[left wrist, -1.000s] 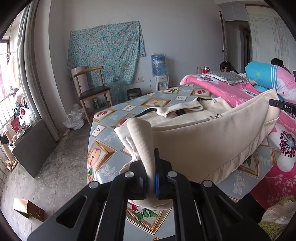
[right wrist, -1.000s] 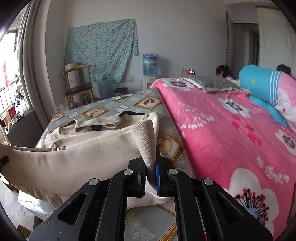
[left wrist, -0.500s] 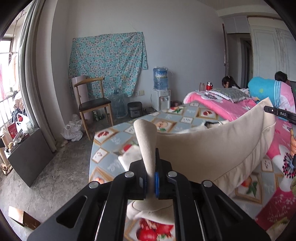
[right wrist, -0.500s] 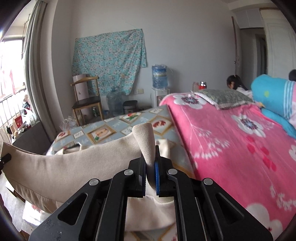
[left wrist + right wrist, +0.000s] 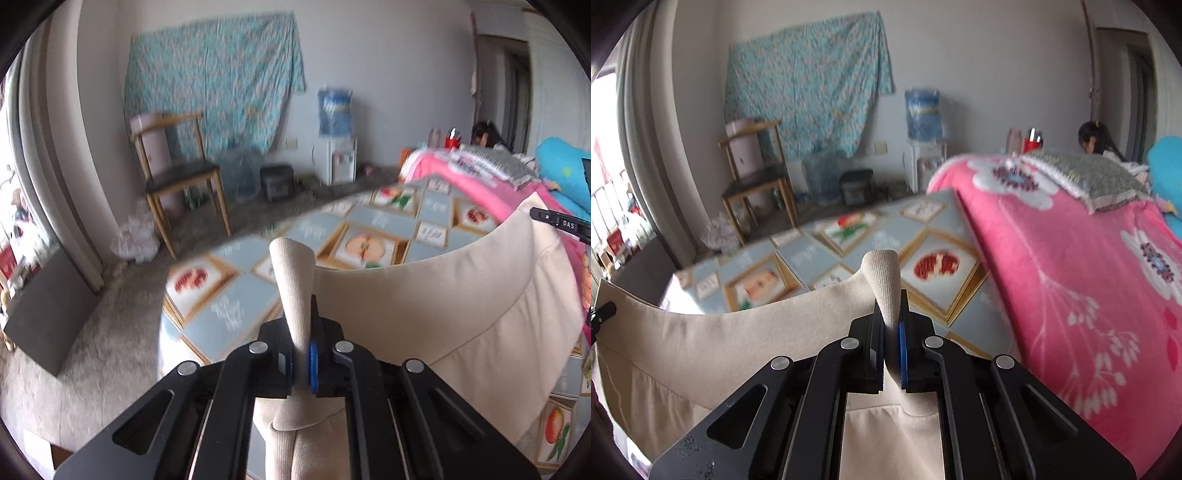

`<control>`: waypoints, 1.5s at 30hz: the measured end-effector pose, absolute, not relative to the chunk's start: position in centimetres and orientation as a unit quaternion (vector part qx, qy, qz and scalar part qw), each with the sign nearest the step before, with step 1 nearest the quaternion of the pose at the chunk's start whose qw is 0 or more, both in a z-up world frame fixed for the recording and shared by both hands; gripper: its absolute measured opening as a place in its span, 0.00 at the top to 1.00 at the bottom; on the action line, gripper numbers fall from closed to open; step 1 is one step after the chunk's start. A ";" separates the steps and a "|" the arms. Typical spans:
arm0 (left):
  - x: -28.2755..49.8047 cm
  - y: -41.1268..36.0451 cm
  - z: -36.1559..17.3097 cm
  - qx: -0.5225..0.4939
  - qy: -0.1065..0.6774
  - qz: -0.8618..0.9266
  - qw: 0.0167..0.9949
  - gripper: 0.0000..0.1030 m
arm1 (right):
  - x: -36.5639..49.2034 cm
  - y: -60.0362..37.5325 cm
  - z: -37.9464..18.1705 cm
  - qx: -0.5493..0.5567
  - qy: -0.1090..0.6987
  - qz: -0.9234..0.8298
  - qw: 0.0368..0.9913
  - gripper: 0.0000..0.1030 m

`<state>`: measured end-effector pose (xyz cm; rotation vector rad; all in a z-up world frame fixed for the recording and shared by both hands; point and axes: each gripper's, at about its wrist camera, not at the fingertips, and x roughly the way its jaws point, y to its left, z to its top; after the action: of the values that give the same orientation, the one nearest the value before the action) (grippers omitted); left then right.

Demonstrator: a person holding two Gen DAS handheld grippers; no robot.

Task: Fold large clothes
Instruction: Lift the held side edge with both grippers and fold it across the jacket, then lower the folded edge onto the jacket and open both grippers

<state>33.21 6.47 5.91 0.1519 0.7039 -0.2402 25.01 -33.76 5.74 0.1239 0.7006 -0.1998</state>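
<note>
Soft daylight from the left-hand window (image 5: 605, 155); both fisheye views bend at the edges, background motion-blurred.

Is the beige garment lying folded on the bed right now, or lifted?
Lifted: the beige garment hangs stretched between left gripper and right gripper, above the patterned sheet.

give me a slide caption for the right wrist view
Right gripper pinching the ribbed edge of a beige garment held above the patterned bedsheet.

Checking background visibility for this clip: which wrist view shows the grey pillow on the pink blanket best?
The right wrist view: the grey pillow lies in full view on the pink blanket, its pale edging clear. In the left wrist view the pillow is a small, blurred strip near the right edge.
</note>
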 end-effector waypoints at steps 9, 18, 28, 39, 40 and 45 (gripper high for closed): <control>35.0 7.7 2.7 0.020 0.392 -0.117 0.912 0.94 | 26.6 -33.4 2.5 0.023 0.391 -0.088 0.916 0.95; 37.8 8.0 1.8 0.006 0.410 -0.111 0.905 0.94 | 30.3 -33.9 1.8 -0.003 0.398 -0.097 0.912 0.95; 35.7 10.7 2.4 0.044 0.420 -0.032 0.906 0.74 | 29.4 -35.5 1.6 -0.006 0.436 -0.131 0.890 0.73; 24.0 10.9 1.4 -0.046 0.467 -0.173 0.866 0.74 | 16.2 -30.7 2.1 0.005 0.476 0.007 0.879 0.69; 23.6 11.1 0.2 -0.046 0.480 -0.157 0.862 0.74 | 15.6 -31.0 0.8 0.007 0.491 -0.007 0.871 0.69; 21.9 12.6 -1.9 -0.052 0.472 -0.131 0.870 0.72 | 14.3 -33.9 -2.1 0.078 0.500 -0.015 0.862 0.72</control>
<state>21.89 12.62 -1.92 -0.1085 0.9861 -0.2739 14.30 -33.89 -2.14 0.1630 1.0491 -0.0322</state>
